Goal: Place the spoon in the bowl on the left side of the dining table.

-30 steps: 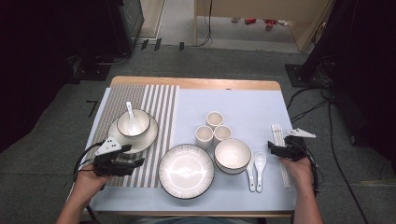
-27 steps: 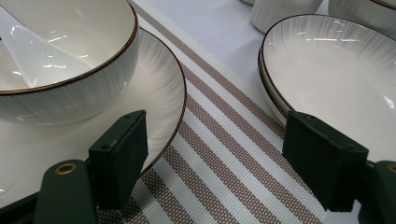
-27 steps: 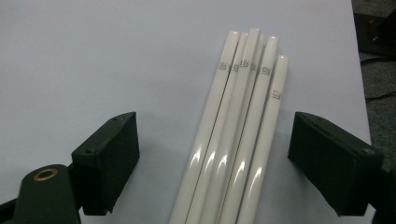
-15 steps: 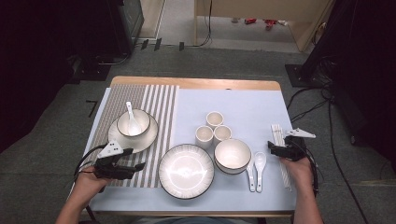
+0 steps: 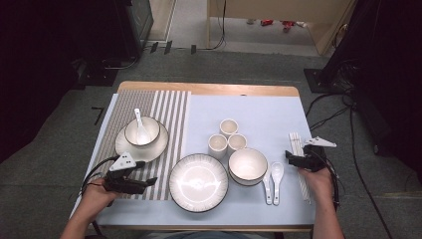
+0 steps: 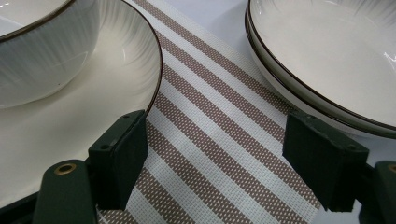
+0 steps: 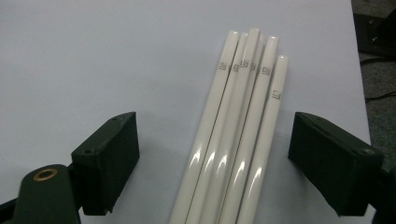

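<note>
Item: white chopsticks (image 7: pixel 236 135), a bundle lying lengthwise between the right fingers (image 7: pixel 231 163), which stood released, touching nothing. Judged light, stiff, glossy and prone to roll; best pinched across mid-length. Left fingers (image 6: pixel 229 163) likewise released over the striped mat (image 6: pixel 210 140), plate (image 6: pixel 70 116) beside one, shallow dish (image 6: pixel 336 56) beyond the other.
</note>
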### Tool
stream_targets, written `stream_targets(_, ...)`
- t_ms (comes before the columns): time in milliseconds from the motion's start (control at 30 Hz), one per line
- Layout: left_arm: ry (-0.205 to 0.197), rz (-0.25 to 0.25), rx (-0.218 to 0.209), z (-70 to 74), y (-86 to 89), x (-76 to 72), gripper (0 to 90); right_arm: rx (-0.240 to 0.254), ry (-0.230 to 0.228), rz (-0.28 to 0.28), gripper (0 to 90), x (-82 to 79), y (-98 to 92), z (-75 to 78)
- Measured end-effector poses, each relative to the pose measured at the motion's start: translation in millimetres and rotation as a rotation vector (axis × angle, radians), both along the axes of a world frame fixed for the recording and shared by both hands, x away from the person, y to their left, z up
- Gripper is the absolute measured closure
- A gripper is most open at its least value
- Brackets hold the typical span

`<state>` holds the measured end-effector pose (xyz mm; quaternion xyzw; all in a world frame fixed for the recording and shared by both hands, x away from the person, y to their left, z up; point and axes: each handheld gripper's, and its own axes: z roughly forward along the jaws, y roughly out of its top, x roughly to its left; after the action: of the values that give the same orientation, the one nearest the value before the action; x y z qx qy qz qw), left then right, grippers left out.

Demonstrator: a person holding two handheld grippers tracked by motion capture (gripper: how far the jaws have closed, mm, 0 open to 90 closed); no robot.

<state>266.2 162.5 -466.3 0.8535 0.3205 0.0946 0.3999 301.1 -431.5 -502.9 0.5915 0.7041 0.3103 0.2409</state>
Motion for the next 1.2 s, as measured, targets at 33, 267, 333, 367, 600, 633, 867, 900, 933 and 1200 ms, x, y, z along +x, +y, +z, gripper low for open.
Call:
stream_targets(33,-0.002,-0.002,0.000,-0.6,-0.4,0.1,22.8,-0.001,-0.001,0.001,15.8,0.0,-0.1,0.0)
stream_targets(267,0.001,-0.005,-0.006,-2.9,-1.6,-0.2,24.2,0.001,0.000,0.000,15.9,0.0,0.0,0.0)
stream_targets(333,0.001,-0.010,0.000,-4.5,-2.8,-0.2,24.2,0.000,-0.001,0.001,15.8,0.1,-0.1,0.0)
stream_targets(367,0.000,-0.012,0.004,-5.2,-3.6,-0.2,24.2,0.000,0.000,0.001,15.8,0.0,-0.1,0.0)
stream_targets(600,0.009,-0.019,0.014,-8.5,-6.3,0.2,24.2,-0.001,0.000,0.001,15.8,0.0,0.0,0.0)
stream_targets(633,0.010,-0.022,0.020,-9.0,-6.7,0.3,24.2,-0.001,-0.001,0.001,15.8,0.0,0.0,0.0)
stream_targets(867,0.003,-0.026,0.044,-12.0,-8.6,0.6,24.2,-0.002,-0.001,0.001,15.9,0.0,-0.1,-0.1)
stream_targets(900,0.000,-0.028,0.048,-12.7,-9.1,0.7,24.2,-0.001,-0.001,0.001,15.8,0.0,-0.1,-0.1)
stream_targets(933,0.000,-0.029,0.052,-13.2,-9.6,0.8,24.2,-0.001,-0.001,0.001,15.8,0.0,0.0,0.0)
stream_targets(1200,-0.002,-0.039,0.068,-17.1,-12.5,2.7,24.3,0.000,0.000,0.000,15.8,0.0,0.0,0.0)
